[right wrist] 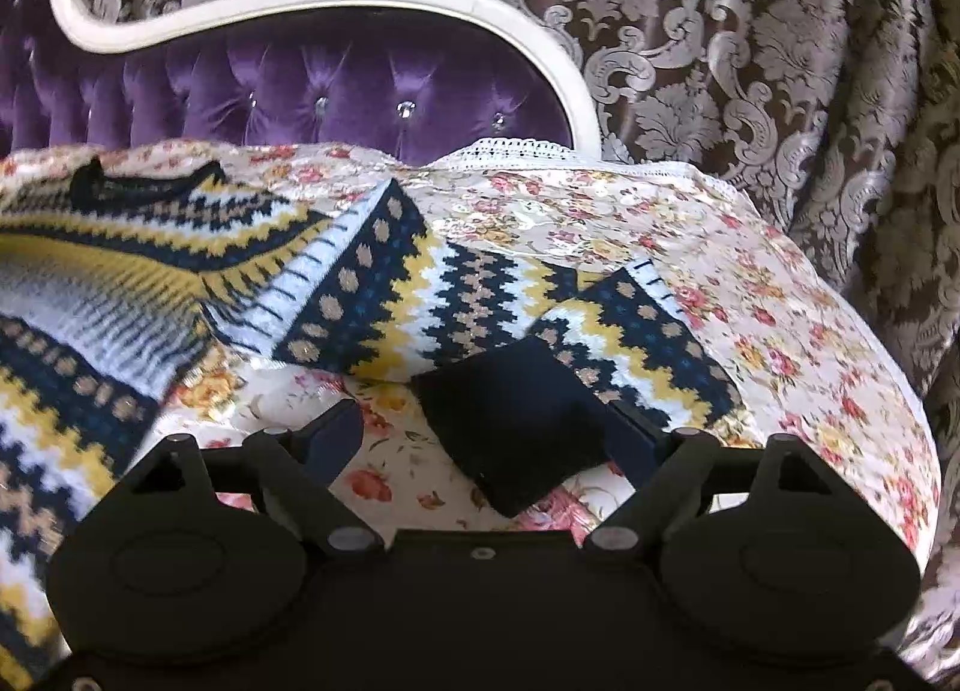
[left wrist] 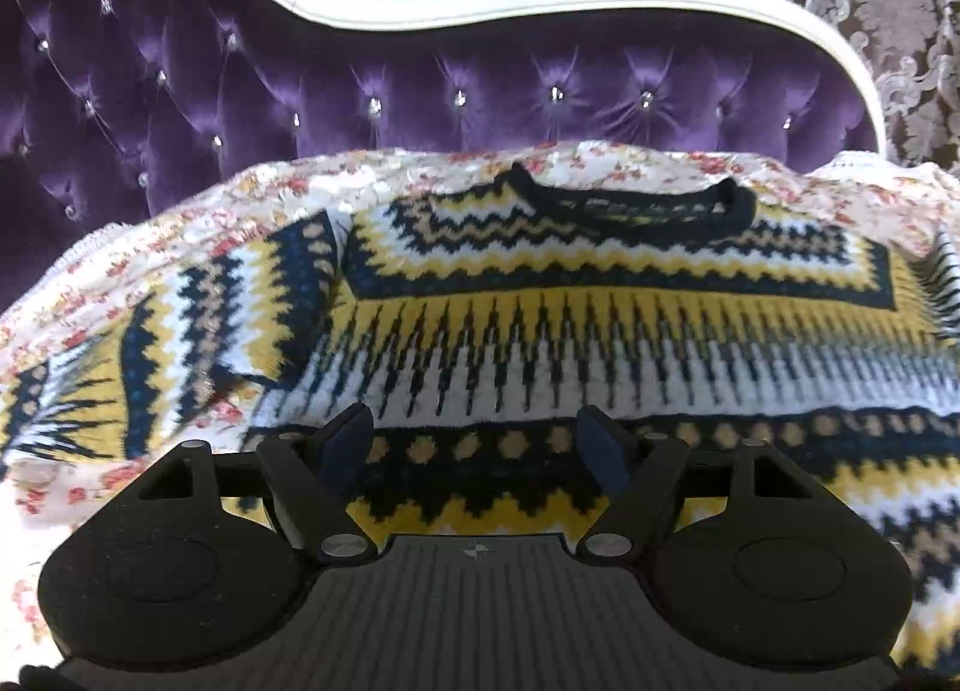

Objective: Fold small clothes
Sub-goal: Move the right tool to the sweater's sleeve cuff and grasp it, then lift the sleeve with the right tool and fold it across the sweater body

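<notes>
Both tongs stand open, holding nothing. Left tongs (left wrist: 477, 445) hover over the sweater (left wrist: 600, 343) hem; collar lies straight ahead toward the headboard (left wrist: 420, 84), so the long axis runs away from them. Right tongs (right wrist: 489, 442) sit nearer the right sleeve cuff (right wrist: 510, 421) (dark, between the fingers) on the bed (right wrist: 780, 331).

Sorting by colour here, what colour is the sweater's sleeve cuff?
Solid black, on the cuff between the open right gripper fingers; the right wrist view shows it best.
</notes>
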`<move>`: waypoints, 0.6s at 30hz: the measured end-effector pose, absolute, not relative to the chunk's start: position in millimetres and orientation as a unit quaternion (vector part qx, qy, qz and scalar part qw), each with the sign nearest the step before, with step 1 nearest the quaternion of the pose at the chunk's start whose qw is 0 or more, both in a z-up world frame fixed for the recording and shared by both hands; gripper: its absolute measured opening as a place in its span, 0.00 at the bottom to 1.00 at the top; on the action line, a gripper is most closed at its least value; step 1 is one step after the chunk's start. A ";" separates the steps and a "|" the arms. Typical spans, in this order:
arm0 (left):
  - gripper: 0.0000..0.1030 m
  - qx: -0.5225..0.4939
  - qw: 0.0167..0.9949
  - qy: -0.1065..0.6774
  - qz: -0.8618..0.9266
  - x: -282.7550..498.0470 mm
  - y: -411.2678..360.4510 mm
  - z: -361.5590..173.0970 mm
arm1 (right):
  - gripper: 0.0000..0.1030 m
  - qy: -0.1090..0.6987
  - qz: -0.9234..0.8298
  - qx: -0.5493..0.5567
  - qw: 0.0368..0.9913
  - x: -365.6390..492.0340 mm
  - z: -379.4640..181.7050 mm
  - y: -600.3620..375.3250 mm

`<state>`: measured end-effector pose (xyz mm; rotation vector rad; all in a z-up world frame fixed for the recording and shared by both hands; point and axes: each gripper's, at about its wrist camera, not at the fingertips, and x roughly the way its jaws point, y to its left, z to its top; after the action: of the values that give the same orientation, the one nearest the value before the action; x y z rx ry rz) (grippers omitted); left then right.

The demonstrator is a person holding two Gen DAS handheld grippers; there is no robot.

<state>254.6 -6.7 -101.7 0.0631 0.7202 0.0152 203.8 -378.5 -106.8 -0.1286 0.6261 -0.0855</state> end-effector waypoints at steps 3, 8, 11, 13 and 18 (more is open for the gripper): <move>0.71 0.020 0.942 0.334 -0.007 257.2 -4.7 -111.4 | 0.76 0.309 -0.039 -0.083 0.947 206.8 -115.0 -376.5; 0.80 0.013 0.945 0.327 -0.013 259.3 -5.2 -115.6 | 0.65 0.298 -0.033 -0.077 0.951 208.7 -118.1 -381.8; 0.86 0.020 0.944 0.330 -0.013 262.0 -6.9 -118.3 | 0.49 0.308 -0.026 -0.057 0.949 213.5 -116.6 -387.8; 0.89 0.018 0.944 0.329 -0.013 263.3 -6.0 -120.7 | 0.39 0.316 -0.025 -0.041 0.948 216.4 -114.8 -391.4; 0.91 0.020 0.945 0.327 -0.010 263.7 -6.9 -123.0 | 0.16 0.333 -0.038 0.000 0.942 218.4 -102.5 -404.7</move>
<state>263.7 -6.9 -123.0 0.0409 0.6660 -0.0207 218.4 -404.7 -102.5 -0.0001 0.6798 -0.0769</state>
